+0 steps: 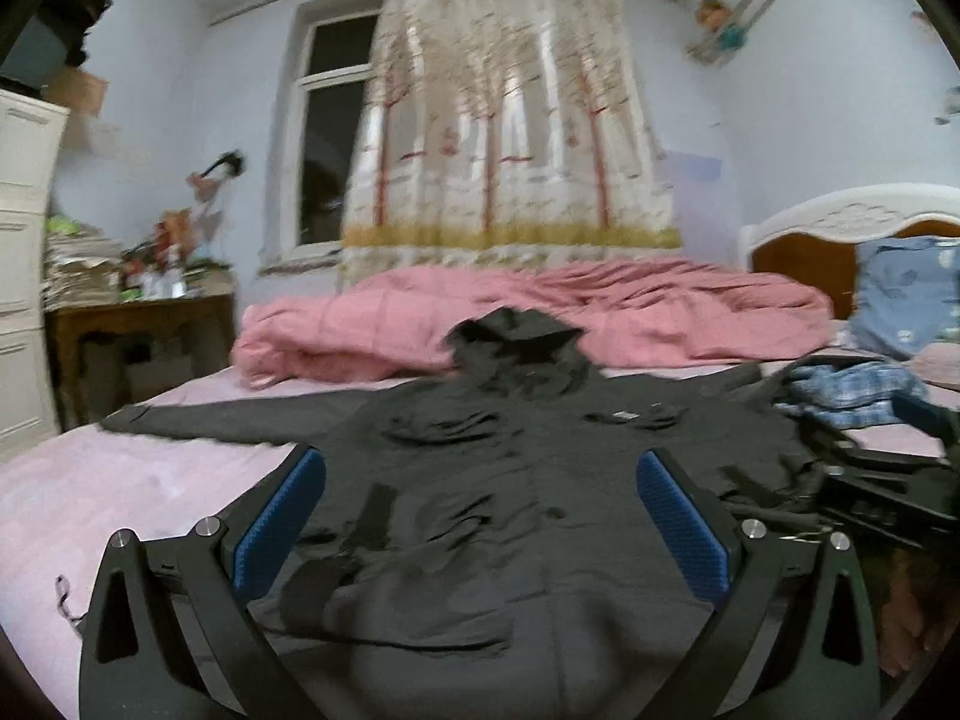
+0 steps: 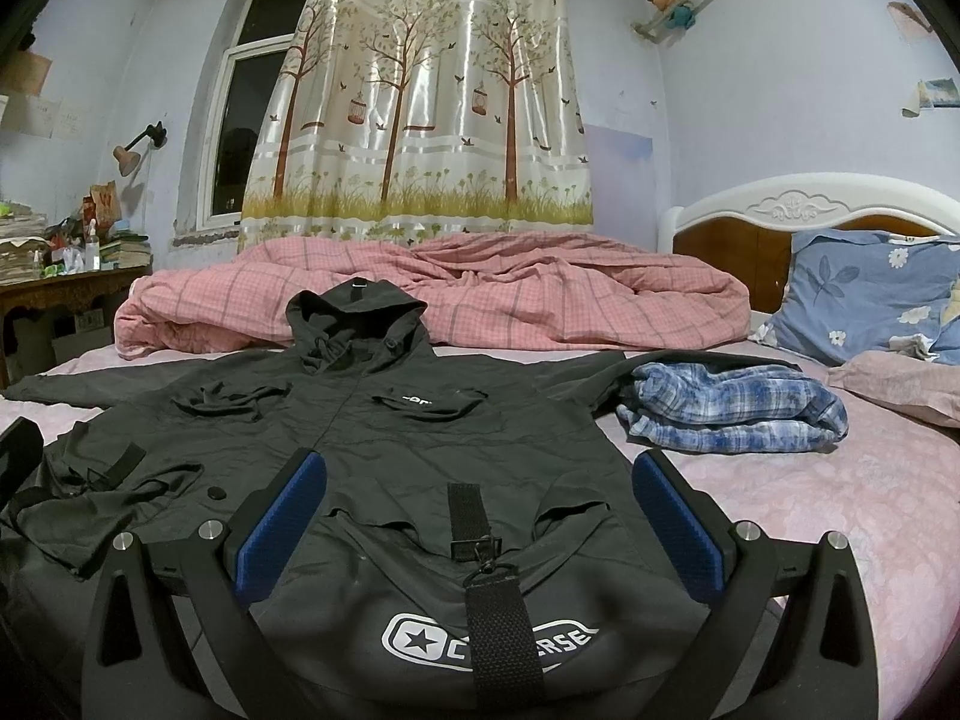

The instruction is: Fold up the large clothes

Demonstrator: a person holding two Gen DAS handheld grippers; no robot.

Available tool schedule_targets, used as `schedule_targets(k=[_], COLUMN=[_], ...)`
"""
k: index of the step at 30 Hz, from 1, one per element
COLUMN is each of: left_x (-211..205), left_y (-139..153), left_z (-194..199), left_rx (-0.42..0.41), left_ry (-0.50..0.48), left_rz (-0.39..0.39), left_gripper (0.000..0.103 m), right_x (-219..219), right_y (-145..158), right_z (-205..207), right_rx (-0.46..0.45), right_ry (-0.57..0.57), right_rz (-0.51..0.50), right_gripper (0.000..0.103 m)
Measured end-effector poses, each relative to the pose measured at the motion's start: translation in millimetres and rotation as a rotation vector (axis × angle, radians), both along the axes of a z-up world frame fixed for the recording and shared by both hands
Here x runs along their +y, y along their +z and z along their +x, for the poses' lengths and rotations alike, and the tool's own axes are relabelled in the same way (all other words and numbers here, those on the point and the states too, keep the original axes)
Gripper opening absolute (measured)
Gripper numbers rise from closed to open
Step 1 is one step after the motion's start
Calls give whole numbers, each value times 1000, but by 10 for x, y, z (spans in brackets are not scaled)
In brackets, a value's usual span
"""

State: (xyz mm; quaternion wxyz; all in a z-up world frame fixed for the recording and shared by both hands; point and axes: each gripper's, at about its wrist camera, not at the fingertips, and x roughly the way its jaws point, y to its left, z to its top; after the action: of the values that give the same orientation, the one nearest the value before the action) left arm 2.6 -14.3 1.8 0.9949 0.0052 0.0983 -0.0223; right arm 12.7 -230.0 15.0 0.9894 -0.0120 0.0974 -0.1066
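A large black hooded jacket [image 1: 510, 468] lies spread flat, front up, on the pink bed sheet [image 1: 120, 480], hood away from me and both sleeves out to the sides. It also shows in the right wrist view [image 2: 384, 438], with a white logo near the hem. My left gripper [image 1: 480, 480] is open above the jacket's lower left part, holding nothing. My right gripper [image 2: 480, 480] is open above the lower right part near a black strap [image 2: 468, 516], holding nothing. The right gripper's body shows at the right edge of the left wrist view [image 1: 882, 492].
A folded blue plaid garment [image 2: 732, 408] lies on the jacket's right sleeve. A bunched pink quilt [image 2: 480, 294] lies behind the hood. A blue flowered pillow [image 2: 870, 294] leans at the white headboard [image 2: 810, 210]. A cluttered wooden table [image 2: 60, 288] stands left of the bed.
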Motion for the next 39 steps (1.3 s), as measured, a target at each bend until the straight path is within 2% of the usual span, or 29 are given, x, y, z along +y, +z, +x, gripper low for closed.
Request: schedule_targets(k=[5,11,15,21,25,28,33,35,39], left_x=[28,35,17,-59,-70,-21,73,87,111], left_y=[20,23,-1,80,267,399,408,308,25], left_z=[-51,-91,-69,-111,-290,-413,-546,-571,-494], left_rx=[-9,-45,-9,-10,-42,-38,37,88,249], left_ry=[51,28,-44,6,13,4,-18,-48,-139], left_rz=[44,61,41,78,93,75,69,73,53], left_gripper=[103,103,103,103,103,103,103,103,100], right_x=[-1,3,18,10,-27,-24,-80,-108,-124], right_y=[3,2,6,35,132,248,342,254,-88], right_z=[3,14,-14,-37,-277,-539,-948,-1012,-991], right_rx=[0,8,3,-20,-67,-69,-34,42,197], right_ry=[1,2,1,-10,-10,47,120,164,183], right_rz=[2,-3,-3,21,33,42,47,47,30], right_gripper=[103,103,103,103,103,103,103,103,103])
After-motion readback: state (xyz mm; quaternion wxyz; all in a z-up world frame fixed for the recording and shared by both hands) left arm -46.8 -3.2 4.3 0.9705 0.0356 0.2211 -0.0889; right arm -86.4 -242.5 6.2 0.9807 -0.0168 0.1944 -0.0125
